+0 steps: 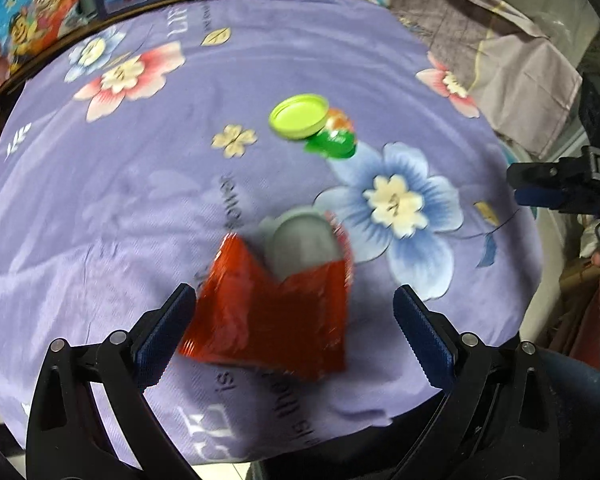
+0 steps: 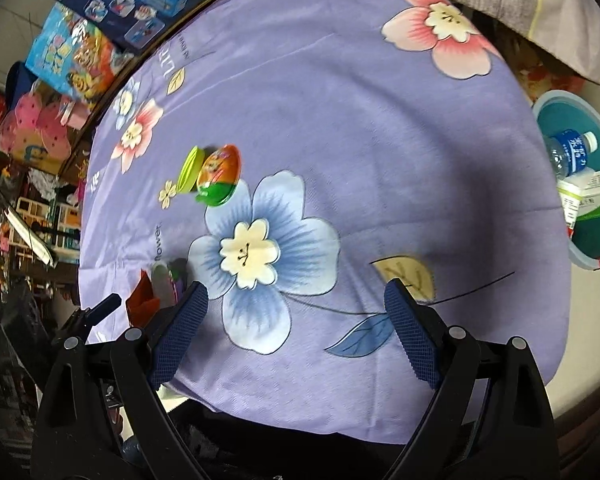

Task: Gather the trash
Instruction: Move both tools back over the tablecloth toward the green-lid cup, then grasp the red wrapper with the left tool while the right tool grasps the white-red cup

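A red foil wrapper [image 1: 272, 312] with a silver lining [image 1: 304, 244] lies on the purple flowered cloth [image 1: 140, 200], between the open fingers of my left gripper [image 1: 296, 320]. A lime green lid [image 1: 298, 115] and an orange and green cup [image 1: 336, 136] lie farther back. My right gripper [image 2: 296, 316] is open and empty above the cloth [image 2: 360, 140]. Its view shows the red wrapper [image 2: 142, 300] at lower left, the lid [image 2: 190, 174] and the cup [image 2: 220, 178]. The right gripper also shows at the right edge of the left wrist view [image 1: 540, 188].
A teal basin [image 2: 592, 240] to the right of the table holds a water bottle [image 2: 570, 152] and a green and white box [image 2: 586, 200]. Toy boxes [image 2: 112, 12] stand beyond the far edge. A grey cloth [image 1: 480, 40] lies at the back right.
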A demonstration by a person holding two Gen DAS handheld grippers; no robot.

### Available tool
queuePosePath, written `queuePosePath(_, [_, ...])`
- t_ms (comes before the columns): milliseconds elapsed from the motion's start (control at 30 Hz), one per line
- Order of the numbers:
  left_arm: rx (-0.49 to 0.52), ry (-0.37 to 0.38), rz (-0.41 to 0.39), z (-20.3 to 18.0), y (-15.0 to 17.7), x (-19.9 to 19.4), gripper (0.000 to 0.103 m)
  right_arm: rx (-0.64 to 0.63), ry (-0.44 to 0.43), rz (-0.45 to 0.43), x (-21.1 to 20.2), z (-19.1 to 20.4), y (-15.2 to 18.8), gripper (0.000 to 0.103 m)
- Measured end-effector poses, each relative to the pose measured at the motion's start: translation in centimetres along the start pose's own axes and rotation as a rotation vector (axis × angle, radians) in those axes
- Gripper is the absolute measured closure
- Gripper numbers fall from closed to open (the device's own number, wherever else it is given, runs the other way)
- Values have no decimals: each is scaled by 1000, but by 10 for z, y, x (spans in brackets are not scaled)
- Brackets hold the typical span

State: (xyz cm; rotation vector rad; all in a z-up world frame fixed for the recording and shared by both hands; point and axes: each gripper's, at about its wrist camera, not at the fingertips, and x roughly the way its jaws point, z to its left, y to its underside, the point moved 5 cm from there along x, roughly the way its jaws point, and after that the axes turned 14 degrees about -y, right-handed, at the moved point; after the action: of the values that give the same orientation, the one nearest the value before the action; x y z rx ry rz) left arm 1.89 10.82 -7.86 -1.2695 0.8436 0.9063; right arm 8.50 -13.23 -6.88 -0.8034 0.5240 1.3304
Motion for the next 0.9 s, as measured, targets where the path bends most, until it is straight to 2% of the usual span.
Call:
queuePosePath(200, [-5,-11,26,11,10,10,4,-6,-2,28,9,4,5,17])
queuePosePath(433, [15,13,51,15,19,25,4,-10,-4,63,25,14,8,17])
queuePosePath(533, [26,30,31,13,19,27,4,-18,-1,80,34,22,9,17])
queuePosePath(567, [27,35,24,13,19,27,7,-23,0,85,37,25,9,17])
queuePosePath(600, [30,45,17,13,18,25,20,-29,2,91,40,28,9,17])
queuePosePath(633, [34,56,13,13,19,24,28,-36,4,97,43,32,9,17])
queuePosePath(700, [32,65,14,15,20,25,58,-46,5,110,49,38,10,17])
queuePosePath(767, [20,73,14,19,23,25,70,-54,1,126,56,45,11,17])
queuePosePath(900, [-23,80,1,34,26,22,71,-76,-7,146,73,63,12,17])
